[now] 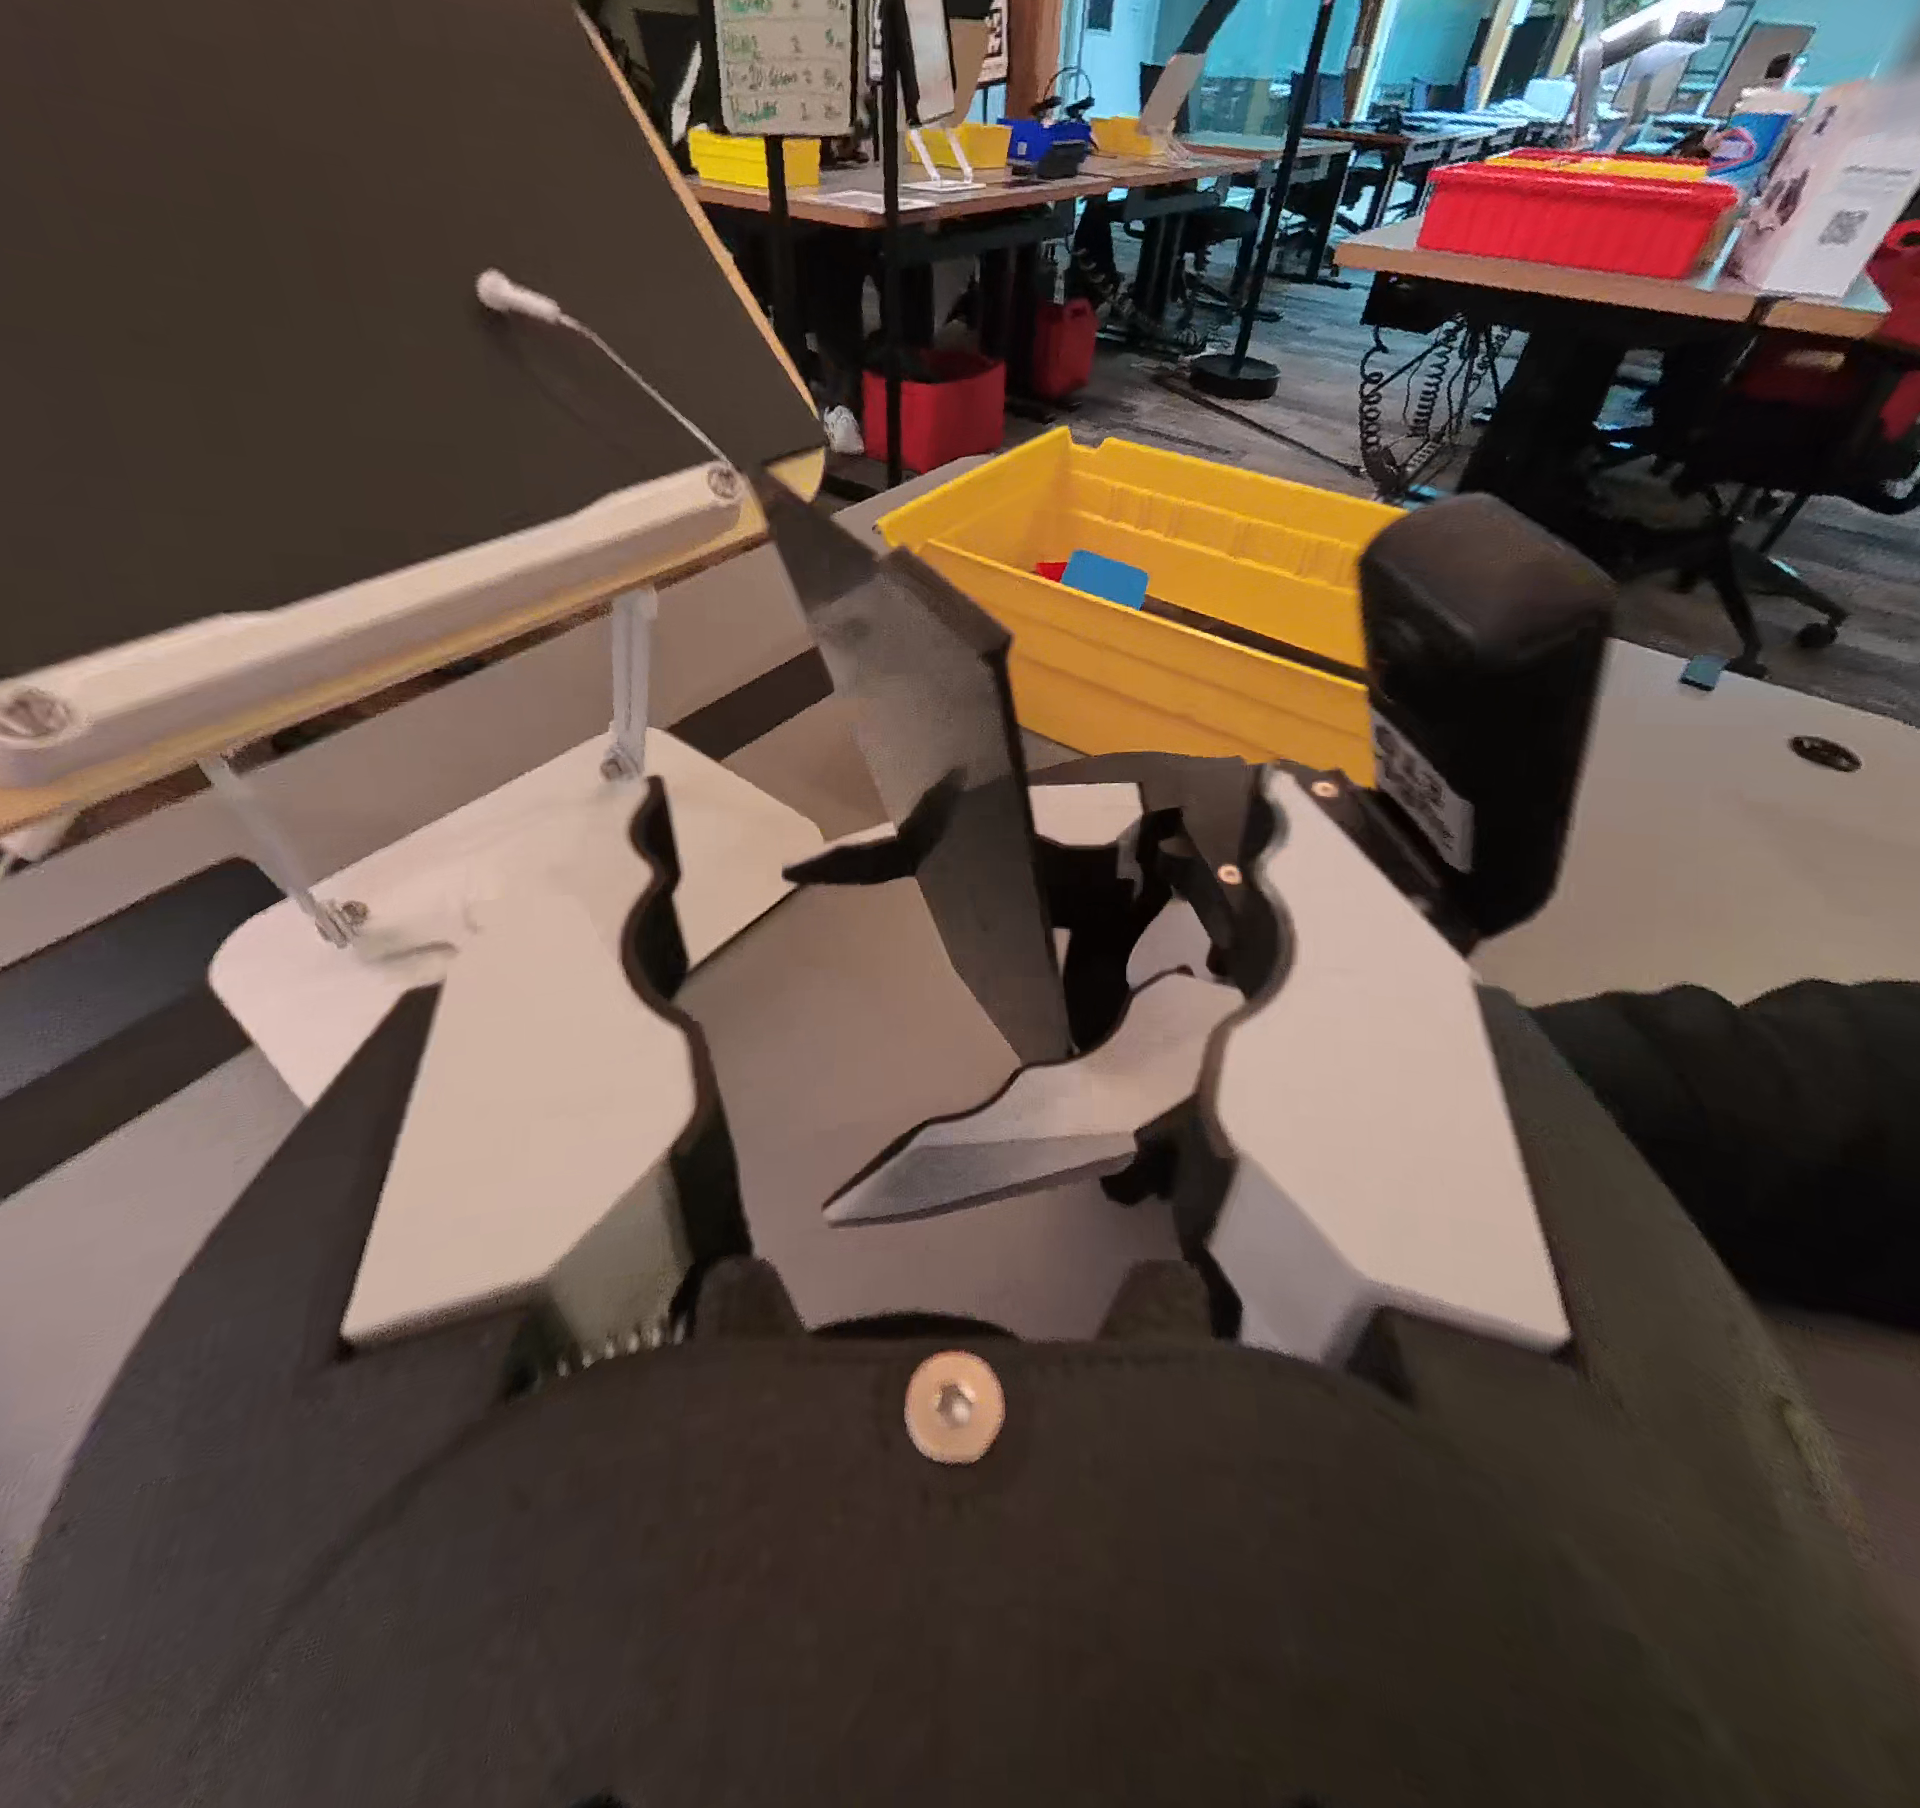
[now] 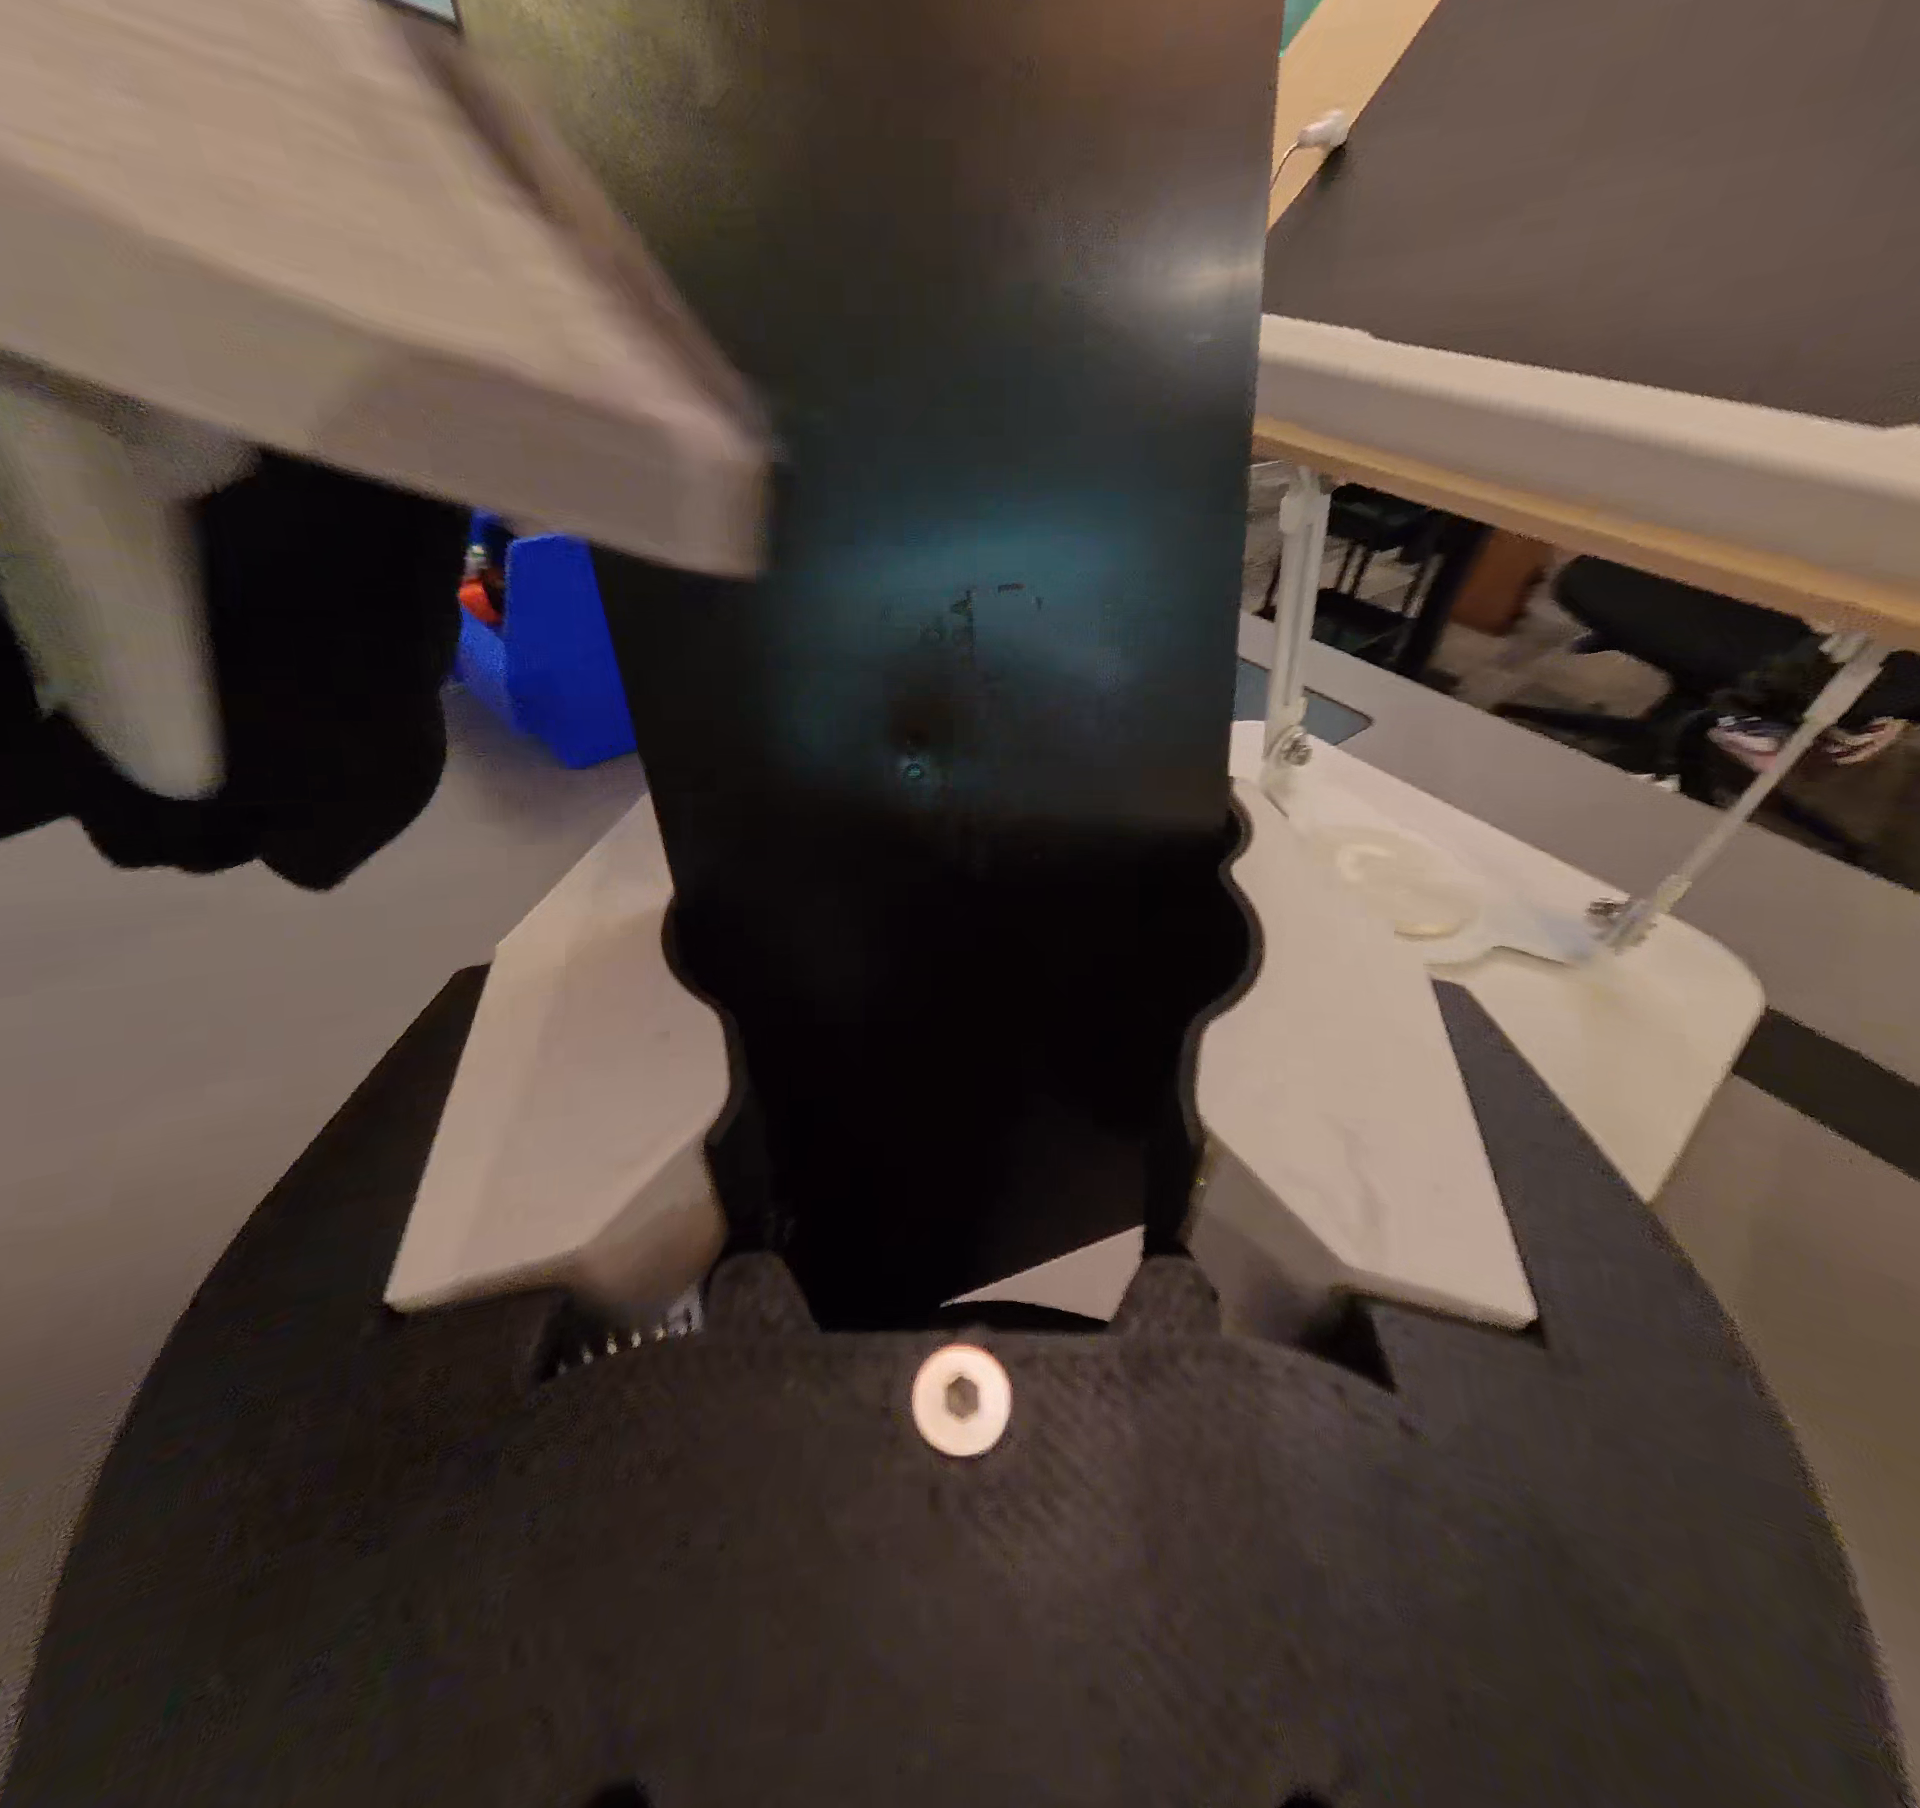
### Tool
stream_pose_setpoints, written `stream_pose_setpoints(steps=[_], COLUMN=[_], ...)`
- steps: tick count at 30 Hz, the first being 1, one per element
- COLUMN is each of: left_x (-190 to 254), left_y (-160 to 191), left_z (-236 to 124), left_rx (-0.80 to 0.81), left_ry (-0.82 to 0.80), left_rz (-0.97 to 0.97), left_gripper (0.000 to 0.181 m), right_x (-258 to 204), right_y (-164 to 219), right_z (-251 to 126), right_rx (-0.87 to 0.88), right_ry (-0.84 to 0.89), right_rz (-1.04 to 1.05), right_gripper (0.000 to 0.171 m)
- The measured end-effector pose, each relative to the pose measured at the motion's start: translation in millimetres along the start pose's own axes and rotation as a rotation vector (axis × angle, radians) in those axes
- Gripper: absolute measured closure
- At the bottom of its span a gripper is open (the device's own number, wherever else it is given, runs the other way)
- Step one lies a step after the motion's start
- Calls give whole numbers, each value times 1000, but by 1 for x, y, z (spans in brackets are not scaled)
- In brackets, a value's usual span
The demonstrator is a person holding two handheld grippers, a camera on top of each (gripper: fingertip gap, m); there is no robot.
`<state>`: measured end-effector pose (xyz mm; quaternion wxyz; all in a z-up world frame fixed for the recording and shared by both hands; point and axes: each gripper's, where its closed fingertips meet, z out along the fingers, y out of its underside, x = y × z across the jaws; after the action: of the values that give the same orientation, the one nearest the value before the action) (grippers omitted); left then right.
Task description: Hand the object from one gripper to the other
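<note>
Both grippers: right gripper (image 2: pixel 956 875) fingers clench the black strip (image 2: pixel 935 511); left gripper (image 1: pixel 961 823) fingers stand released either side of it.
Strip place: above the tabletop (image 1: pixel 1714 875), untouched by the left.
Long axis: straight out from my right fingers, tip up.
Doing it well: I'd clamp left squarely before loosening right.

Yellow bin (image 1: pixel 1101 646) on table, red bin (image 1: pixel 1569 215) behind, blue bin (image 2: pixel 551 657)

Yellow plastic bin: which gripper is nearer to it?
Right. The right gripper, holding a flat black strip, sits just in front of the yellow plastic bin; the left gripper is farther back, facing both.
</note>
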<state>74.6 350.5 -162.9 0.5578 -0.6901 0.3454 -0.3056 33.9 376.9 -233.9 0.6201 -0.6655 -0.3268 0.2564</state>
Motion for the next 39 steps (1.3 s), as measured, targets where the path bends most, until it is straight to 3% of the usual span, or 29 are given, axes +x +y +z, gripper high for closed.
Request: stream_pose_setpoints(steps=[2, 6, 7, 18, 24, 28, 33, 35, 39], left_x=[-1, 1, -1, -16, -27, -34, -22, -25, -7], left_y=[4, 8, 9, 18, 12, 8, 15, 24, 41], left_z=[5, 7, 7, 7, -1, -11, -21, -24, -29], left_rx=[8, 25, 25, -17, -12, -36, -183, -292, -476], left_ry=[-14, 14, 10, -42, -29, 15, 145, 109, 214], left_rz=[-40, -87, -99, -114, -124, -82, 110, 248, 458], left_gripper=[94, 155, 162, 175, 181, 181, 181, 181, 181], right_x=[1, 6, 7, 9, -1, -8, -11, -8, -16], right_y=[1, 5, 6, 12, 9, -5, -28, -42, -71], right_z=[0, 1, 1, 4, 5, -1, -17, -27, -49], right_rx=[-18, -45, -49, -73, -54, 24, 140, 208, 311], right_ry=[54, 99, 103, 107, 9, -108, -239, -252, -354], right_rz=[-40, -75, -73, -98, -73, -12, 35, 28, 2], right_gripper=[80, 79, 79, 75, 68, 72, 89, 98, 102])
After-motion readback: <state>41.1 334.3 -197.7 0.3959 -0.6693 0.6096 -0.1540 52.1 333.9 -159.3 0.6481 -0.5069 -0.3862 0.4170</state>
